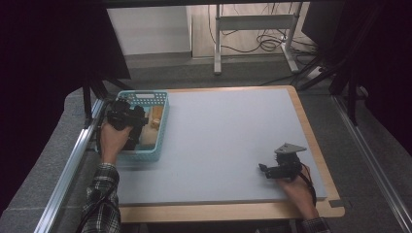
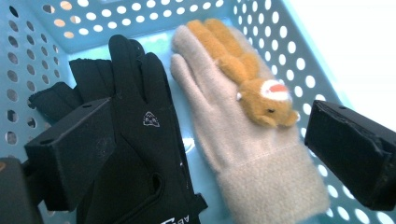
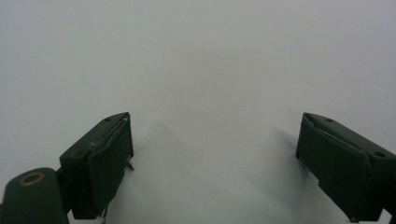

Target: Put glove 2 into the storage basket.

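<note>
While the left gripper [image 1: 127, 116] hovers over the turquoise basket [image 1: 162, 127] at the table's left edge, its jaws stand spread wide with nothing pinched between them. Below them in the left gripper view a black glove [image 2: 140, 144] and a beige woolly glove [image 2: 233, 140] lie flat side by side on the basket floor, touching along their edges, with a small orange plush animal [image 2: 252, 79] resting on the beige one. That layout suggests the gloves are being gathered there. Well apart, near the table's [image 1: 223, 136] right front, the right gripper [image 3: 215, 158] waits low over bare surface, jaws also spread and empty, likely kept clear of the work.
</note>
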